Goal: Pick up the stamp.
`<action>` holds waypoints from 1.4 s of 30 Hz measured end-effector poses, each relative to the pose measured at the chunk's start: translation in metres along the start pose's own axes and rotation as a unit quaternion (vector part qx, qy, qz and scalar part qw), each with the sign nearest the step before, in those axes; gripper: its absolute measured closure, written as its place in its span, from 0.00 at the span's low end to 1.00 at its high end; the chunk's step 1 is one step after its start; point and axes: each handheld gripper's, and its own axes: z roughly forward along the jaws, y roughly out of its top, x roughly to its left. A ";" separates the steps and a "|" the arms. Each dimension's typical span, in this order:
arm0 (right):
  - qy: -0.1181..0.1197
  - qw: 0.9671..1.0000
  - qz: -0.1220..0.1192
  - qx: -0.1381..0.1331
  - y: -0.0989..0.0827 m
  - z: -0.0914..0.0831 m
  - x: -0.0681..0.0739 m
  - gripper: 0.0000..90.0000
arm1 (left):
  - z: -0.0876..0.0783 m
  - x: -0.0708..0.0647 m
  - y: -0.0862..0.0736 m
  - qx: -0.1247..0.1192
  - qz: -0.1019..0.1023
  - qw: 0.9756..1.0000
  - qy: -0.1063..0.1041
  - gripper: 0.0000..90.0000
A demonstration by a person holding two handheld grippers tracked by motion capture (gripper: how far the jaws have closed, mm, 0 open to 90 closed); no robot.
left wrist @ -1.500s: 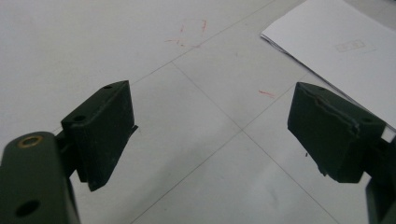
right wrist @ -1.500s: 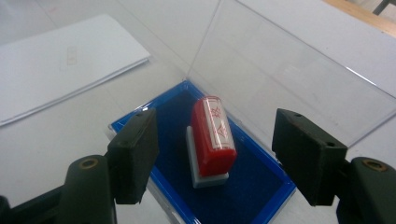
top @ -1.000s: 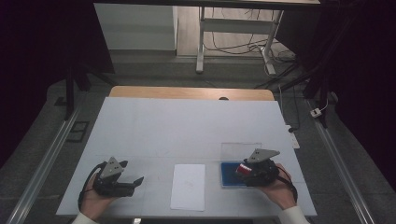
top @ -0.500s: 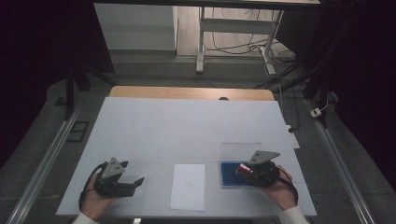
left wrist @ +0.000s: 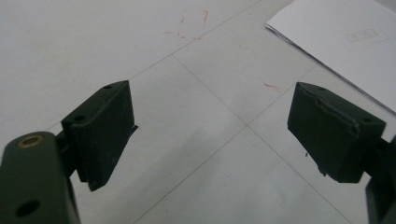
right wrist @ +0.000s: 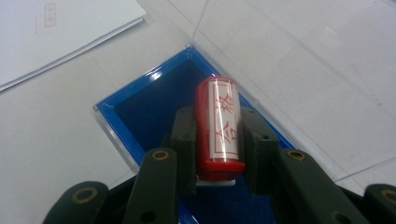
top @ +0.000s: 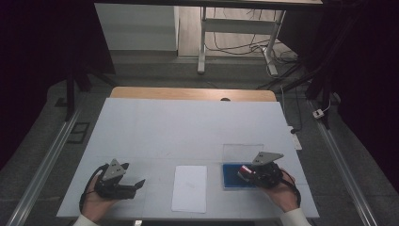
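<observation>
Over on the far left of the white sheet of paper [top: 189, 188], the left gripper [top: 135, 184] sat low on the table [top: 188, 127], its jaws spread wide with nothing but bare tabletop between them. The left gripper view showed the two black pads [left wrist: 100, 133] well apart, aimed toward the paper's near corner [left wrist: 345, 42]. It looked parked there, ready rather than working, perhaps to steady the sheet when the time came.

The paper lay flat near the front edge of the table, between the two hands, presumably placed centrally so either hand could reach it.

Just right of the paper sat the blue ink pad [top: 233, 176], a shallow tray with its clear lid [top: 242, 153] lying beyond it, off and out of the way. And there was the action: the right gripper [top: 244, 173] had just been closing its jaws, and the right gripper view showed them clamped on the red stamp [right wrist: 220, 128], one pad on each side of its cylindrical body. The stamp was held over the blue tray [right wrist: 140, 107], to the right of the paper, lying along the jaws with its label facing up. That firm side grip would keep the round body from rolling, I'd judge, before inking or carrying it across to the paper.
</observation>
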 end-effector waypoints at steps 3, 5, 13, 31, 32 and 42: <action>-0.001 1.000 -0.004 0.000 0.000 0.000 0.001 0.77 | 0.000 0.000 0.000 0.000 0.000 1.000 0.000 0.17; -0.003 1.000 -0.007 0.002 0.000 0.000 0.001 0.77 | 0.000 0.000 0.000 0.001 0.001 1.000 0.000 0.17; -0.008 1.000 -0.011 0.006 0.002 0.000 0.003 0.78 | 0.000 0.000 0.000 0.002 0.001 1.000 0.000 0.17; -0.006 0.999 0.014 -0.047 0.008 -0.015 0.003 0.78 | 0.000 0.000 -0.001 0.002 0.000 1.000 0.000 0.17; -0.005 0.999 0.017 -0.050 0.008 -0.017 0.002 0.78 | 0.000 0.000 -0.001 0.001 0.000 1.000 0.000 0.17; -0.003 0.998 0.023 -0.065 0.012 -0.026 0.000 0.78 | 0.001 0.002 -0.001 0.003 -0.004 1.000 0.001 0.17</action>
